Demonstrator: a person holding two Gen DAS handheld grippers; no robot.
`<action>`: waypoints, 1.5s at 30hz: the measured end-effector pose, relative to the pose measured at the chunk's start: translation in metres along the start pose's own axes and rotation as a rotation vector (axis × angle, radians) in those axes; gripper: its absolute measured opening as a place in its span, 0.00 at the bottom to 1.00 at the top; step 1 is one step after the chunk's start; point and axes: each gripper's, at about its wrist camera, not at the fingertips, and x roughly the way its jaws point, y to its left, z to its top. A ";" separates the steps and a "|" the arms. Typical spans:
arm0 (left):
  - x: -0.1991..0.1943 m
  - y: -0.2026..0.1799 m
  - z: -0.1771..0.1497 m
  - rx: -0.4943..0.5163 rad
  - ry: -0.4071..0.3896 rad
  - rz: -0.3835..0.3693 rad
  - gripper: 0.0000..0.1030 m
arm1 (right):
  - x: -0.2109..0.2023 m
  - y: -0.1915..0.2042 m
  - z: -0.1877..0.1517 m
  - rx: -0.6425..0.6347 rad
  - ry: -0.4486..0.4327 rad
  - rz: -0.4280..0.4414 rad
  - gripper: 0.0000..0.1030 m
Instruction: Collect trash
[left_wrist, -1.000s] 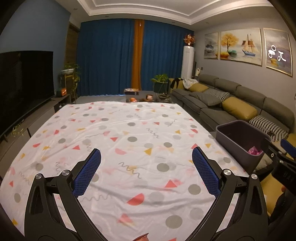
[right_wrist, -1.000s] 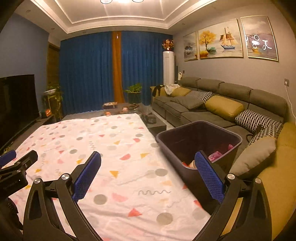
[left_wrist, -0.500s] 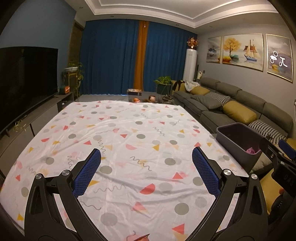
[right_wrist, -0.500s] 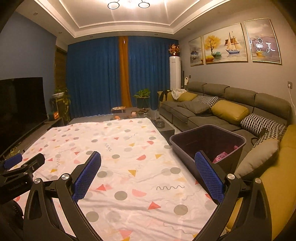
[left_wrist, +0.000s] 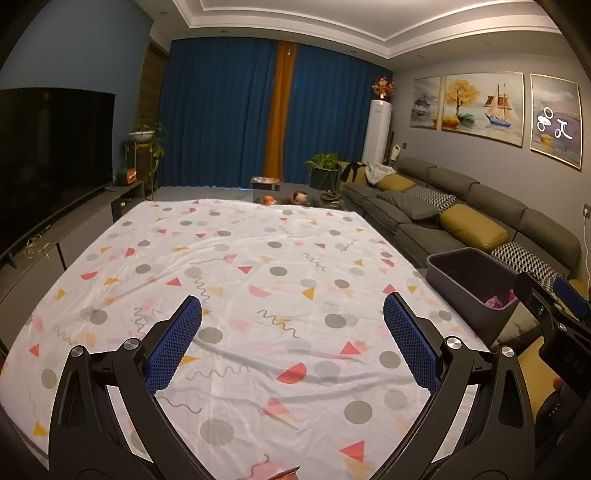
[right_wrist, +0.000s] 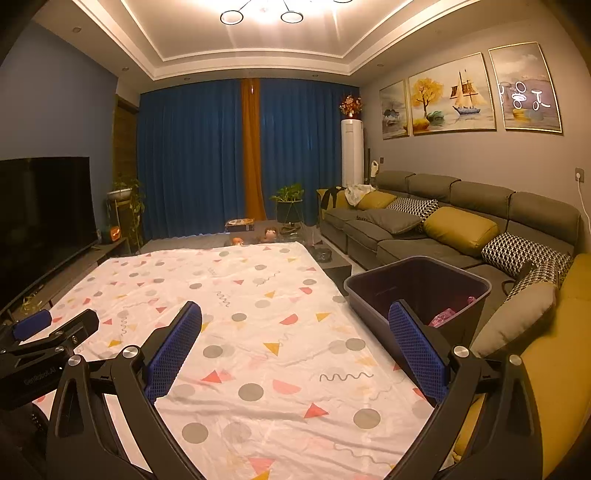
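A dark plastic bin (right_wrist: 417, 284) stands off the right edge of the table, with pink trash (right_wrist: 448, 315) lying inside it. The same bin (left_wrist: 469, 277) shows at the right of the left wrist view, pink scraps (left_wrist: 500, 298) in its bottom. My left gripper (left_wrist: 291, 325) is open over the patterned tablecloth (left_wrist: 258, 280), nothing between its blue pads. My right gripper (right_wrist: 295, 330) is open too, its right finger in front of the bin's near wall. A small orange-brown scrap (left_wrist: 286, 472) peeks in at the bottom edge of the left wrist view.
A grey sofa (right_wrist: 461, 229) with yellow and patterned cushions runs along the right wall. A television (left_wrist: 48, 155) on a low cabinet lines the left. A coffee table (right_wrist: 258, 232) with small items and a potted plant (right_wrist: 288, 203) stand beyond the table's far edge.
Both grippers have risen and tilted upward, so more ceiling and less tablecloth shows. Both stayed open and empty.
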 end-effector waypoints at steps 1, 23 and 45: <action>0.000 0.001 0.000 -0.002 0.000 -0.002 0.94 | 0.000 0.000 0.000 0.001 0.000 0.000 0.95; 0.005 0.000 0.002 -0.008 0.007 -0.027 0.94 | 0.002 0.003 0.000 0.000 -0.001 0.004 0.95; 0.004 0.000 0.003 -0.011 0.004 -0.027 0.94 | 0.003 0.003 0.000 0.002 -0.002 0.009 0.95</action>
